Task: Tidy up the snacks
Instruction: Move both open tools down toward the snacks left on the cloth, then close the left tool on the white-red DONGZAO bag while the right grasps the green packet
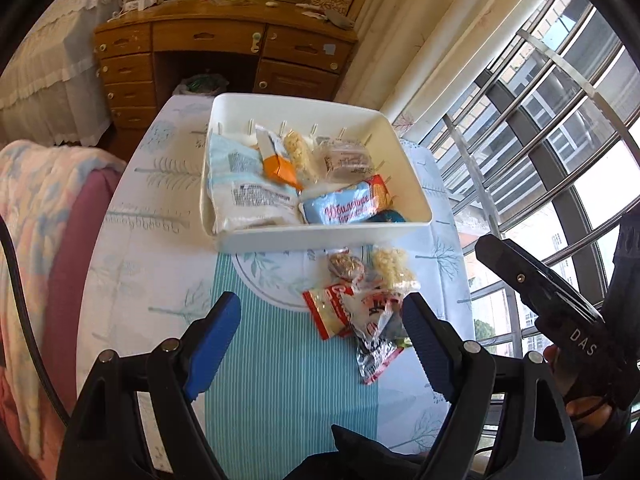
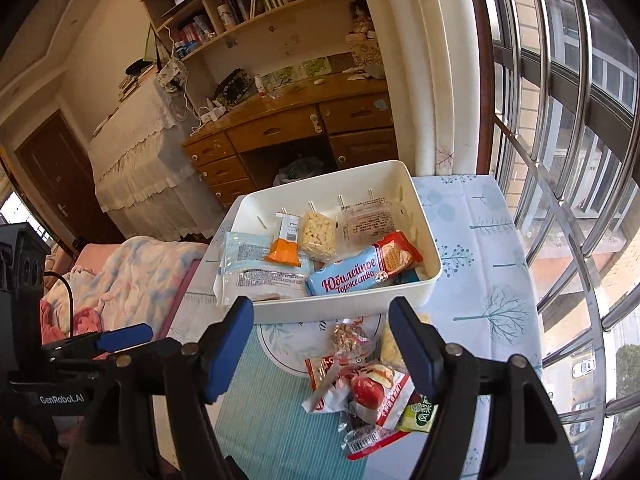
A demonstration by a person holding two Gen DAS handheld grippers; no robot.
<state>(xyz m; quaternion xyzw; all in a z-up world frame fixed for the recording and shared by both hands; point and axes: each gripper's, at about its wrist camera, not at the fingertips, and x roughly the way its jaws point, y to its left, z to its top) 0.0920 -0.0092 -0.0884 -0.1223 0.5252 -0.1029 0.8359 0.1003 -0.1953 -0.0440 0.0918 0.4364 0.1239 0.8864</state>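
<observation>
We hold both tongs above the near end of the desk [image 1: 132,248], which carries a tree-print cloth. The left tongs [image 1: 320,344] are spread wide and pinch nothing. The right tongs [image 2: 322,356] are likewise spread wide and empty.

The white plastic bin [image 2: 344,304] sits in the centre of both views, on the desk beyond the tongs. It already holds several snacks laid side by side: a large white-and-blue packet [image 2: 260,272] at the left, an orange-and-white packet [image 2: 286,248], a clear bag of puffed pieces [image 2: 318,236], a clear packet with a printed label [image 2: 368,220], and a blue biscuit pack with Cyrillic lettering [image 2: 360,272] lying across the front. We judge that this flat, side-by-side layout keeps each item visible and leaves room for more.

The loose snack pile [image 1: 360,300] lies on the desk just in front of the bin, in the lower centre of both views. It includes a red-and-white packet [image 2: 380,396], a small green packet [image 2: 420,416] and a wrapped nut cluster [image 2: 350,340]. The packets overlap, so edges are partly hidden.

We judge that the task is partly complete. The right tongs frame the pile most directly, with the pile between the fingers, so they appear best placed for the next pick.
</observation>
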